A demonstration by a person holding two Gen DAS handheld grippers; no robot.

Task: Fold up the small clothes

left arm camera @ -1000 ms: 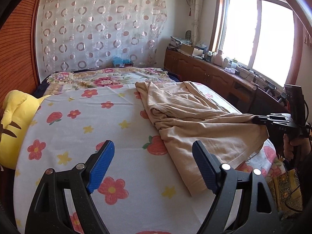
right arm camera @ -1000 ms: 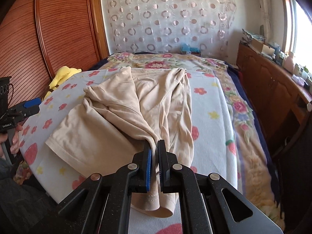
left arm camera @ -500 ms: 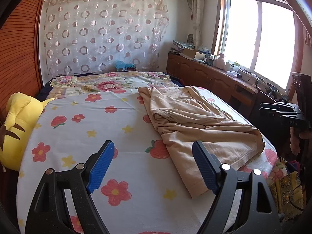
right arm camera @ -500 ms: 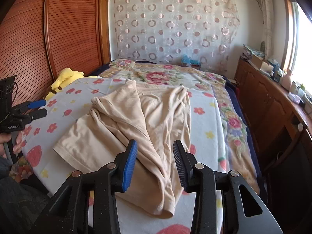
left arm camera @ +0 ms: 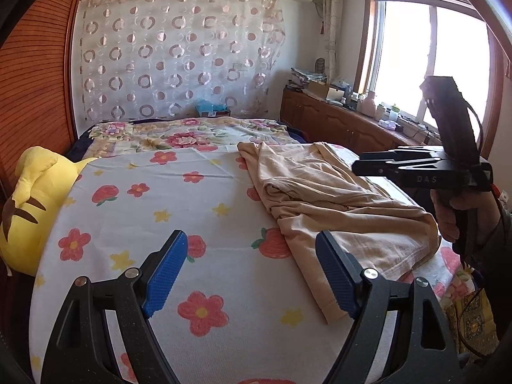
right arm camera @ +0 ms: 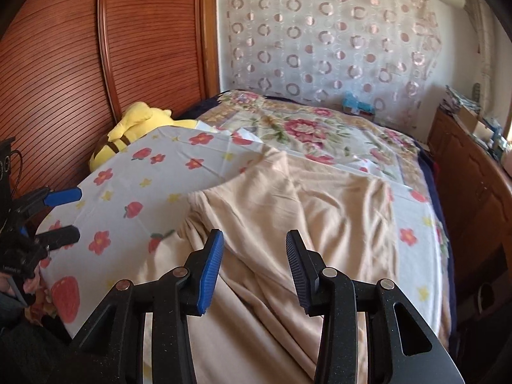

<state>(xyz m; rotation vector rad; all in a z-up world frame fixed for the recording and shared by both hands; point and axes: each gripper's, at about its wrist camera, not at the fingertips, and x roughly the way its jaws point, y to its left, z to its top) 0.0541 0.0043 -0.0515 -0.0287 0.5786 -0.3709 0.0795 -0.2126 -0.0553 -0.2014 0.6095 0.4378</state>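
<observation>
A beige garment [left arm camera: 336,204] lies rumpled on the flowered bedsheet [left arm camera: 166,211], on the bed's right half. It also fills the middle of the right wrist view [right arm camera: 288,224]. My left gripper [left arm camera: 252,275] is open and empty, low over the sheet just left of the garment's near corner. My right gripper [right arm camera: 252,265] is open and empty, hovering over the garment's near part. It also shows from the side in the left wrist view [left arm camera: 361,164], above the garment's right edge. The left gripper shows at the left edge of the right wrist view [right arm camera: 68,214], open.
A yellow plush toy [left arm camera: 28,198] lies against the wooden wardrobe [right arm camera: 96,64] at the bed's left side. A floral blanket [right arm camera: 304,128] covers the far end. A wooden cabinet [left arm camera: 345,124] with clutter runs under the window on the right.
My right gripper opened and let go of the garment's fold, then rose and moved over the garment. The garment settled on the bed. My left gripper stayed open and barely moved.
</observation>
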